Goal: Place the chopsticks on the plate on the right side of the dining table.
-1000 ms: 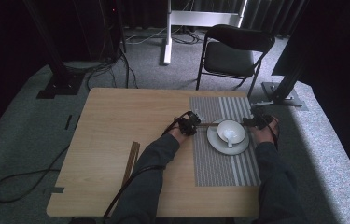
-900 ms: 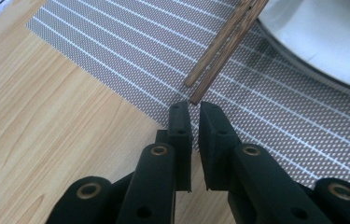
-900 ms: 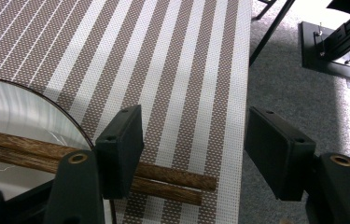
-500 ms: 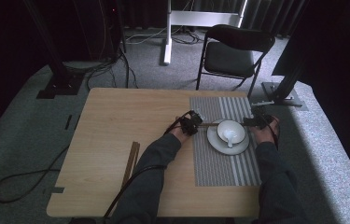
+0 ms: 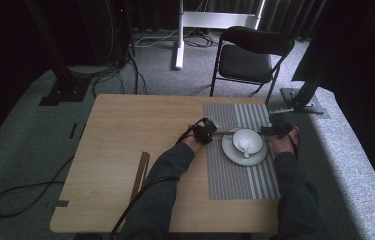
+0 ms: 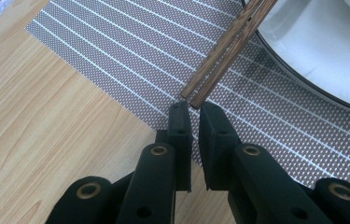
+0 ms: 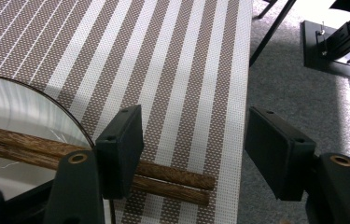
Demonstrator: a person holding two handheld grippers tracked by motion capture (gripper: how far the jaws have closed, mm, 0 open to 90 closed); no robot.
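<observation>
I see the wooden table (image 5: 125, 130) first, and on its right part the striped placemat (image 5: 240, 185). On the placemat stands the white plate (image 5: 231, 152) with a bowl (image 5: 247, 140) on it, and a small spoon lies in the bowl.

The pair of chopsticks (image 7: 172, 182) lies across the far edge of the plate, side by side, one end out on the mat at each side. My left gripper (image 6: 194, 108) sits just at the thin ends (image 6: 196, 93); its jaws are nearly shut with only a narrow slit, and they hold nothing. My right gripper (image 7: 196, 135) stands over the thick ends, with its jaws wide apart and empty, one jaw covering part of the sticks.

I judge the sticks are light, stiff and rather smooth, so they can roll or slide apart easily, and they rest on the rim, not flat. I think it is best to take both together near the thick ends, pinching across the two so that they stay parallel.

A second pair of sticks (image 5: 140, 175) lies on the bare wood near my left forearm.
</observation>
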